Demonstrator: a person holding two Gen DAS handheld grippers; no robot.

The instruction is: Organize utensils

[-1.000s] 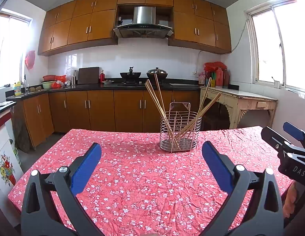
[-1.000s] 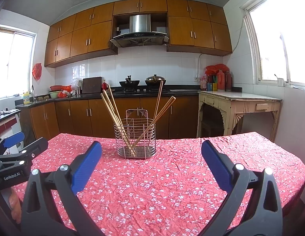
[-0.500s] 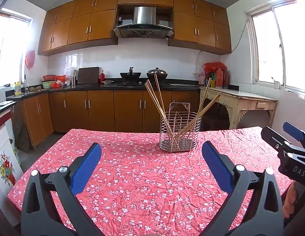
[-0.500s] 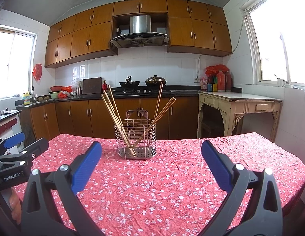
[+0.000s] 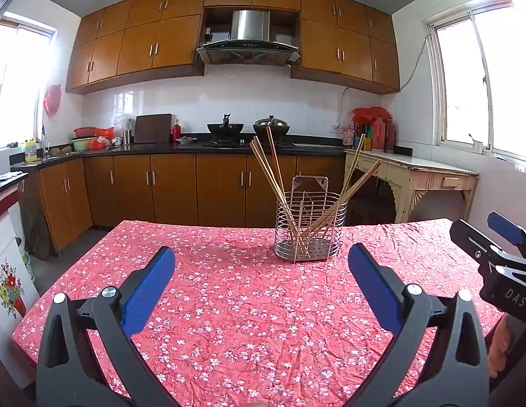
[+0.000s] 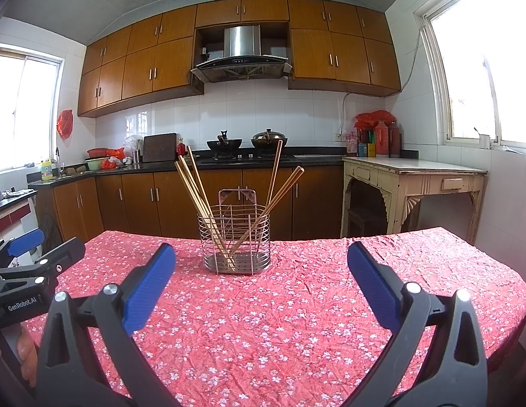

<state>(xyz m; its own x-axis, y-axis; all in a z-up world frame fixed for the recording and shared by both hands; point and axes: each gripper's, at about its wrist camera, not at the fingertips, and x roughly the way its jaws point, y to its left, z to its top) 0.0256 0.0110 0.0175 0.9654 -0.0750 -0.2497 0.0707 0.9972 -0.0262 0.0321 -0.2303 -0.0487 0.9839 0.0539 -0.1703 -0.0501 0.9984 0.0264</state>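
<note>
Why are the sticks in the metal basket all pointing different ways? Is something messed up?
Nothing is broken or spilled. The chopsticks just lean apart inside the wire holder, some left, some right, crossing near the bottom. The holder stands upright on the red tablecloth, which is only wrinkled. Both grippers, left and right, are open and empty.

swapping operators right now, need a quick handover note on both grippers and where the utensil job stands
Left gripper: open, empty, held above the near part of the table.
Right gripper: open, empty, also above the near part of the table.
Wire utensil holder: upright on the red floral tablecloth, ahead of both grippers, touching neither.
Chopsticks: all in the holder, one bunch leaning left, a few leaning right.
Done: no loose utensils show on the cloth, so the chopsticks look stowed.
Left: possibly nothing; check for utensils outside both views.
</note>
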